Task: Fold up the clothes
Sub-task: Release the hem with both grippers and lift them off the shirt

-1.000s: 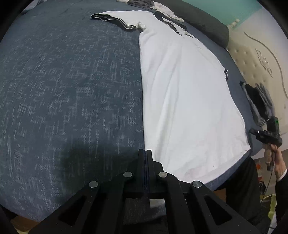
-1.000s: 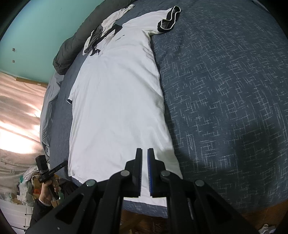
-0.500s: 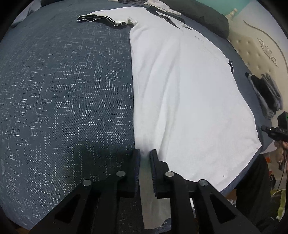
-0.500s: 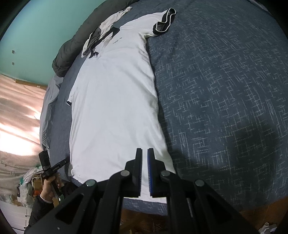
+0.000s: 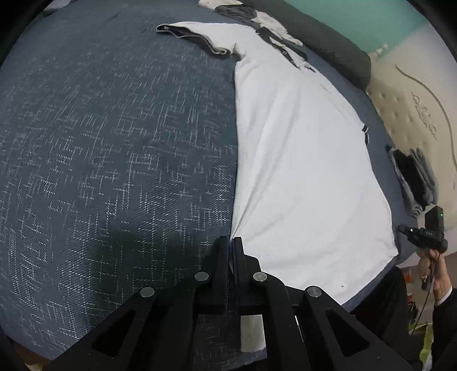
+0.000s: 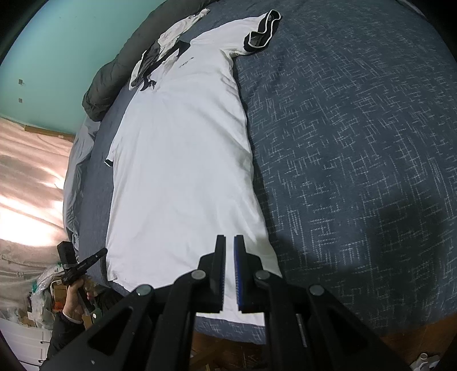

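Observation:
A white polo shirt (image 5: 300, 171) with a dark collar and dark-edged sleeves lies flat and lengthwise on the bed, hem toward me. My left gripper (image 5: 231, 242) is shut on its hem at the left corner, and creases fan out from the pinch. In the right wrist view the shirt (image 6: 177, 171) runs away from my right gripper (image 6: 229, 239). That gripper sits at the hem near the right corner, its jaws almost together with white cloth in the narrow slit. Each gripper appears in the other's view, held by a hand: the right one (image 5: 422, 234), the left one (image 6: 80, 265).
The dark blue patterned bedcover (image 5: 114, 142) spreads wide beside the shirt. A dark bolster (image 5: 328, 42) and loose clothes (image 5: 242, 11) lie beyond the collar. A folded dark and grey pile (image 5: 414, 177) sits near the cream headboard (image 5: 414, 108). The bed's edge is just under both grippers.
The left gripper was shut above the hem, then opened over the shirt's corner, and is now shut on the hem. The right gripper has hardly moved.

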### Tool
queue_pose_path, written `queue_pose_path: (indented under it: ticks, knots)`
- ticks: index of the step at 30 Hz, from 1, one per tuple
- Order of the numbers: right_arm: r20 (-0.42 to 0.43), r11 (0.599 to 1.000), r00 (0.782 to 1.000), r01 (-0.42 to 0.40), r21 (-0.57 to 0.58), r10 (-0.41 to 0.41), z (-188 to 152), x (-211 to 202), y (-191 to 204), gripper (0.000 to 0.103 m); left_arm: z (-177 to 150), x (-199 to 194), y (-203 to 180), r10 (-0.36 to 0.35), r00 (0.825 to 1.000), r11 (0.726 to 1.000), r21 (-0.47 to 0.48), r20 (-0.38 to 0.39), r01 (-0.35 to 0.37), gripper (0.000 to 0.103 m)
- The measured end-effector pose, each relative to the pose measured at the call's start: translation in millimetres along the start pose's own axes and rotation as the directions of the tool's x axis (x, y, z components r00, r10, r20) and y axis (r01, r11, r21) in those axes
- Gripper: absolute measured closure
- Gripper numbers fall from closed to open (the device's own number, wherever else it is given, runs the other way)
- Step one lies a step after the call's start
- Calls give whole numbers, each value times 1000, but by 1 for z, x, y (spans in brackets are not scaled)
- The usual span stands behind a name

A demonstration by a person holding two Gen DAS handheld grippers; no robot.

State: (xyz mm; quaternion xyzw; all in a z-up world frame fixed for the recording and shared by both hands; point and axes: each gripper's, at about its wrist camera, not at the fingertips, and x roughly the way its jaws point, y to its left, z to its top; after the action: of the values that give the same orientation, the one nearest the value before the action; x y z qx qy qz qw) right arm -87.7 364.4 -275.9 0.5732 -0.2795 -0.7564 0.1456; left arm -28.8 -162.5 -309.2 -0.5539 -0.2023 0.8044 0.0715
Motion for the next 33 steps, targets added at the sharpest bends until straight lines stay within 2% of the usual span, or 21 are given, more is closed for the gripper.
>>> queue_pose_path:
  ticks: [6,9,13,16,18,23,27,33]
  knots:
    - [-8,1000,1000,2,1,-2,-2,-3,-3,97,0,-3,10,-31,1000,998,-46,1,31,101]
    - [-26,1000,1000,4,4,-4,-4,-3,-6,96,-1,-6,5,-32,999,999,-41,2,32,100]
    - [-37,1000,999,22,9,-22,-8,-4,-10,79,-2,-11,7,-49,999,998,-45,-7,48,100]
    - [-46,999,998,33,5,-33,-11,-6,-13,78,-6,-17,9,-59,998,998,-39,-17,59,97]
    - [-58,999,997,43,3,-43,-13,-8,-16,78,-11,-21,9,-66,997,997,-32,-26,66,91]
    - [-118,997,990,73,-2,-73,-22,-3,-25,77,-25,-26,9,-86,994,996,-15,-61,85,84]
    - [-146,994,983,110,-17,-111,-29,3,-28,77,-43,-38,5,-90,993,996,-6,-82,89,81]
    - [-137,994,984,107,-29,-110,-36,8,-25,78,-56,-30,-2,-77,990,997,18,-120,80,83]
